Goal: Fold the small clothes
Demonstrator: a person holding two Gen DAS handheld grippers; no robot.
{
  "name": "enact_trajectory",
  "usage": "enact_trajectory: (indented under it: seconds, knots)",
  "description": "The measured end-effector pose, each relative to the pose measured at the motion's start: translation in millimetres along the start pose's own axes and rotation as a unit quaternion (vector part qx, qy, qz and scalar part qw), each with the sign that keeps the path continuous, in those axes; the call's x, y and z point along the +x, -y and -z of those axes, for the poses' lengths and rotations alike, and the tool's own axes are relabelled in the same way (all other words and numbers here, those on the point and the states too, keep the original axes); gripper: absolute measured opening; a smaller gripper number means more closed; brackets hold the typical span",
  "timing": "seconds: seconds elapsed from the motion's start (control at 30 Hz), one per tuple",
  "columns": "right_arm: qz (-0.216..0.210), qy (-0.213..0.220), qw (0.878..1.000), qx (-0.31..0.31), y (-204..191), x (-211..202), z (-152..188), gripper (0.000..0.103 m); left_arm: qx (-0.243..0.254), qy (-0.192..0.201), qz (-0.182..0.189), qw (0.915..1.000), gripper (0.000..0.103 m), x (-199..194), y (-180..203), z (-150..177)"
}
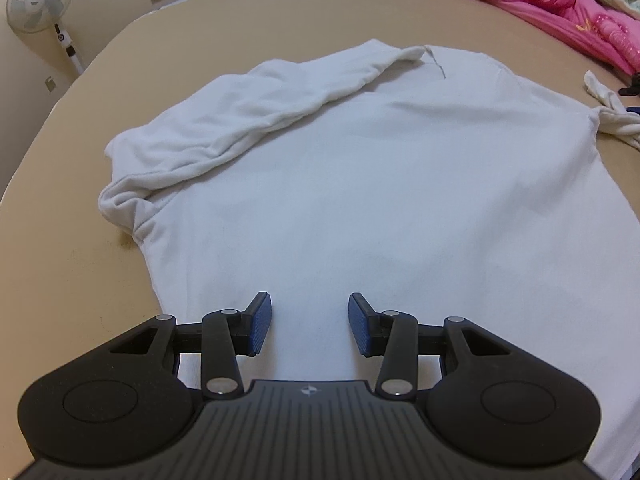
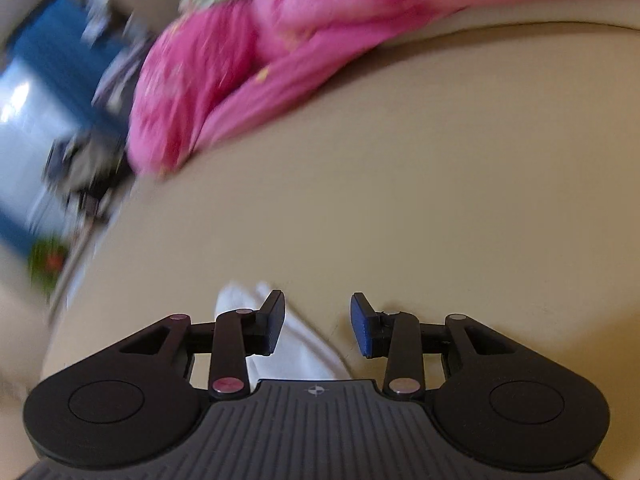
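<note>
Left gripper [image 1: 310,322] over white shirt [image 1: 360,200], jaws apart, empty; right gripper [image 2: 318,326] jaws apart above sleeve [image 2: 296,344], nothing clamped

No word, brand or number can be read in either view. The left gripper [image 1: 309,322] and the right gripper [image 2: 318,322] each bear only a small round crosshair mark on the ribbed grey body — a sign, not lettering. The standing fan [image 1: 39,0] has a dark label at its hub — too small to read.
</note>
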State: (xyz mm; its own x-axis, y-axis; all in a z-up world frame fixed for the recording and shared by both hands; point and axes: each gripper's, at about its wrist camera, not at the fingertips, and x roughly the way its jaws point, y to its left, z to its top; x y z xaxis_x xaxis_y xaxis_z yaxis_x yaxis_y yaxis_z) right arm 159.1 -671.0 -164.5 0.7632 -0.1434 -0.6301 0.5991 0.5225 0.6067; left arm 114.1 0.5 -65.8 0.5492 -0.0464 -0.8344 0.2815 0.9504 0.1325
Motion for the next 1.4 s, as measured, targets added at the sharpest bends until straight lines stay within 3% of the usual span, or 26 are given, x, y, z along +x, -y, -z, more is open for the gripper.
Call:
enact_trajectory:
  seconds: [0.07,0.17,0.23,0.27,0.37,0.43,0.47,0.53,0.57,0.63,0.7,0.8,0.97,1.1,1.23,1.3,1.37,1.4]
  knots:
    - [-0.010,-0.034,0.999,-0.030,-14.2,17.4,-7.8,0.039,0.001,0.000,-0.001,1.0000,0.049,1.1,0.3,-0.2]
    - [-0.030,-0.047,0.995,-0.078,-35.8,29.2,-7.1,0.039,0.001,0.001,-0.003,1.0000,0.049,2.0,2.5,-0.8]
    - [-0.025,-0.049,0.991,-0.122,-51.0,33.7,-4.3,0.029,0.004,0.003,-0.004,1.0000,0.049,1.7,3.5,-0.7]
    - [-0.018,-0.054,0.988,-0.142,-57.2,36.3,-2.4,0.008,0.005,0.003,-0.004,1.0000,0.049,1.2,3.8,-0.3]
    - [-0.010,-0.030,0.987,-0.159,-69.0,24.2,3.5,0.005,0.002,0.002,-0.003,1.0000,0.049,1.5,2.9,-0.2]
    - [-0.061,0.033,0.991,-0.117,-73.9,0.9,-10.0,0.004,0.001,0.002,-0.003,1.0000,0.049,1.5,2.6,-0.5]
    - [-0.095,0.085,0.988,-0.090,-72.9,-18.1,-15.8,0.004,0.002,0.004,-0.003,1.0000,0.049,1.0,2.8,-0.5]
    - [-0.115,0.215,0.970,-0.020,-60.4,-58.0,-22.2,0.004,0.003,0.006,-0.002,1.0000,0.049,0.1,2.8,-0.8]
    - [-0.100,0.251,0.962,0.024,-48.7,-68.9,-23.0,0.004,0.003,0.007,-0.001,1.0000,0.049,-0.4,3.0,-1.1]
    - [-0.044,0.265,0.957,0.110,-17.8,-71.5,-18.4,0.004,0.005,0.009,0.001,0.9999,0.049,-1.1,3.7,-1.6]
    - [0.033,0.233,0.960,0.149,9.5,-56.2,-6.3,0.004,0.008,0.010,0.003,0.9999,0.049,-1.9,4.8,-2.1]
    - [0.091,0.183,0.958,0.200,42.9,-34.2,7.5,0.003,0.009,0.011,0.005,0.9999,0.049,-2.7,5.4,-2.1]
    - [0.126,0.233,0.946,0.185,42.3,-49.6,-3.5,0.000,0.002,0.009,0.009,0.9999,0.050,-1.2,2.6,-3.3]
    - [0.125,0.194,0.953,0.194,72.5,-54.6,3.8,0.005,-0.009,0.006,0.012,0.9999,0.050,-2.4,0.0,-3.8]
    - [0.130,0.209,0.953,0.178,74.0,-60.7,4.0,0.006,-0.014,0.014,0.016,0.9997,0.052,-6.0,-1.3,-5.5]
    - [0.164,0.183,0.951,0.186,82.9,-55.5,4.0,0.000,-0.016,0.011,0.013,0.9997,0.052,-4.9,-1.9,-5.7]
    - [0.170,0.191,0.946,0.199,86.8,-63.1,5.6,0.000,-0.024,0.005,0.013,0.9996,0.052,-2.5,-5.3,-5.7]
    - [0.200,0.199,0.940,0.192,79.4,-69.3,2.6,0.000,-0.032,0.000,0.013,0.9994,0.052,-1.2,-8.0,-5.8]
